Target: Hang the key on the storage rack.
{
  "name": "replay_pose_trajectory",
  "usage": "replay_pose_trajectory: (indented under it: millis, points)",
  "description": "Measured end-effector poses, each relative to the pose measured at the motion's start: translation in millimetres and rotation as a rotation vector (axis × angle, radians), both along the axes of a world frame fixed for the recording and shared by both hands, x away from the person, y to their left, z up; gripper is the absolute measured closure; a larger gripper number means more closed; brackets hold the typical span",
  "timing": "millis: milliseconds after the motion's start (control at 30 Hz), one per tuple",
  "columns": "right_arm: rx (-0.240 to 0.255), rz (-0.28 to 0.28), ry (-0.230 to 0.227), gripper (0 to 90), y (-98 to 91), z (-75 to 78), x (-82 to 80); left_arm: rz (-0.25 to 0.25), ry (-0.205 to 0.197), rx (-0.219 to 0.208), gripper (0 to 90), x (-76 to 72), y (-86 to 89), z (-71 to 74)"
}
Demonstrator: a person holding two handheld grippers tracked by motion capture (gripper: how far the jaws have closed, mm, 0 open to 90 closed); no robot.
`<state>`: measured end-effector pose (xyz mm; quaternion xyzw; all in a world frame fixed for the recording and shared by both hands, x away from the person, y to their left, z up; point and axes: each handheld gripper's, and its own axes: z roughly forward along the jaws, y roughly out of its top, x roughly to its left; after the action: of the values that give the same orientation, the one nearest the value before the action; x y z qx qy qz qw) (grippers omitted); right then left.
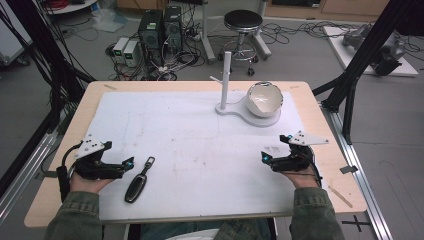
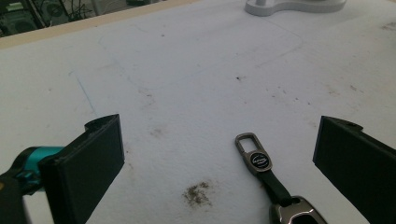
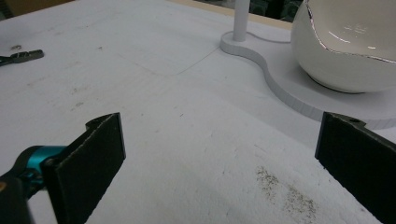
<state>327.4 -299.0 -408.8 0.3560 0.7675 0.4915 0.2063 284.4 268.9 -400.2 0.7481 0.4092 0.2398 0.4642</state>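
A black car key fob point(image 1: 136, 187) with a strap and metal clasp lies on the white mat point(image 1: 200, 150) near the front left. My left gripper point(image 1: 129, 163) rests just left of it, open and holding nothing. In the left gripper view the clasp point(image 2: 254, 156) and fob point(image 2: 296, 213) lie between the wide-apart jaws, closer to the right one. My right gripper point(image 1: 264, 157) sits open at the front right, with nothing in it. Ahead of it a white bowl point(image 3: 350, 42) sits on a white stand base point(image 3: 285, 88) with an upright post point(image 3: 240, 18).
The bowl point(image 1: 264, 99) and post point(image 1: 225, 75) stand at the table's far middle-right. The wooden table edge point(image 1: 60, 165) frames the mat. Beyond the table are a stool point(image 1: 243, 22), computer cases point(image 1: 160, 30) and cables. Black frame struts point(image 1: 360, 65) rise at the right.
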Motion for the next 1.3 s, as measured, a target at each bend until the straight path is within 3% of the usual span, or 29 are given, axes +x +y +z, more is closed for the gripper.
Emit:
replay_pose_trajectory:
  millis: [633,800,1167,1300]
  points:
    - [0.002,-0.002,0.008,0.5,0.6,1.1,-0.5,-0.027,0.046,0.047,2.4,3.6,-20.5,2.7]
    - [0.0,-0.002,0.008,0.5,0.8,1.0,-0.4,-0.03,0.063,0.041,2.4,3.4,-23.5,4.1]
    - [-0.011,-0.002,0.022,0.5,2.5,-0.4,-0.3,-0.037,0.092,0.081,2.4,4.1,-34.6,2.2]
    - [-0.011,-0.005,0.016,0.5,2.4,-0.3,-0.2,-0.06,0.119,0.095,2.4,4.4,-39.5,0.6]
